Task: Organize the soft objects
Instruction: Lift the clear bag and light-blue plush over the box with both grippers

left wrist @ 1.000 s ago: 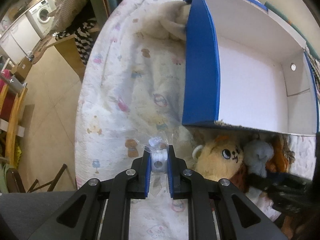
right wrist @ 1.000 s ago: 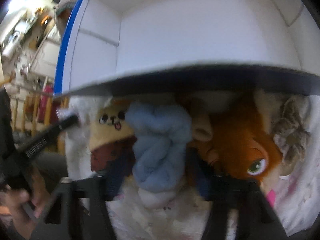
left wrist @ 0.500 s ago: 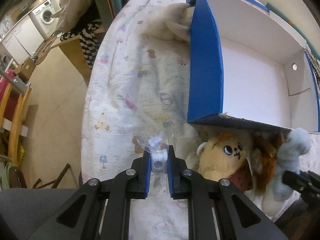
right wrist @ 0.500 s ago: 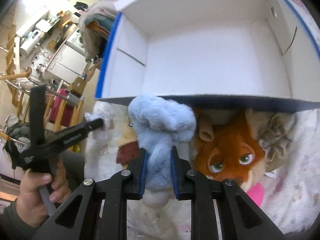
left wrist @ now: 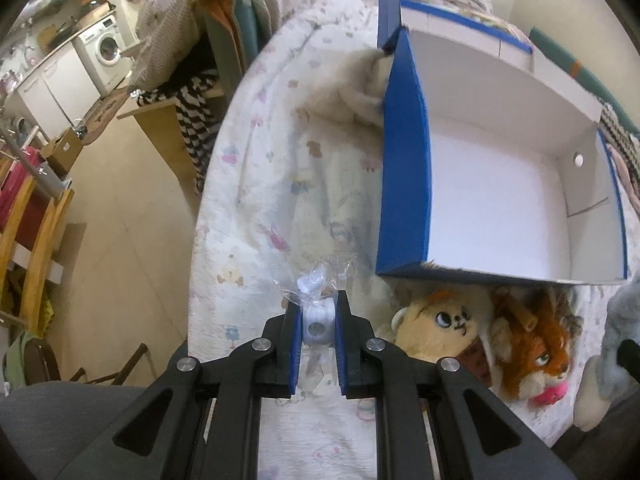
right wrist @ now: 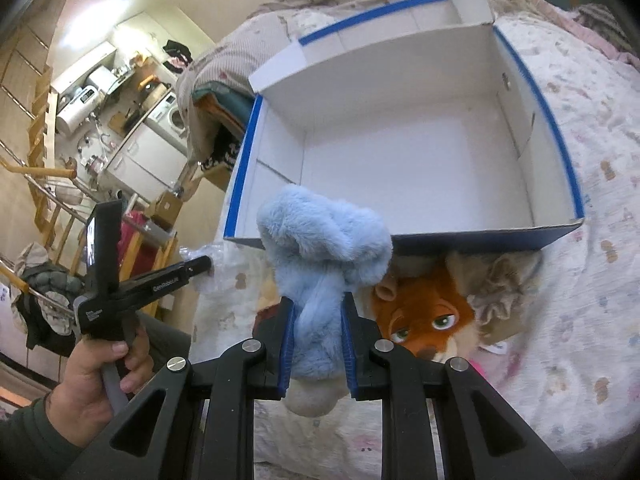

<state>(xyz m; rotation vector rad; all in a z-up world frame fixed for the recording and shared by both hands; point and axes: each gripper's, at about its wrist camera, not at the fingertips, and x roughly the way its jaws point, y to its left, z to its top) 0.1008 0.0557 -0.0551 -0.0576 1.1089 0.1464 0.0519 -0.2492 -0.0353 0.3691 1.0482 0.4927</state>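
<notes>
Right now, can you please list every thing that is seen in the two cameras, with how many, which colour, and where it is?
blue plush toy: 1, light blue, held up before the box
box: 1, blue outside, white inside, on the bed
fox plush: 1, orange, against the box's near wall
yellow plush: 1, cream yellow, left of the fox
small white spool in clear wrap: 1, white, in the left jaws
bed cover: 1, white, patterned, under everything
washing machine: 1, white, far left
left hand-held gripper: 1, black, closed on the spool
right hand-held gripper: 1, black, closed on the blue toy
</notes>
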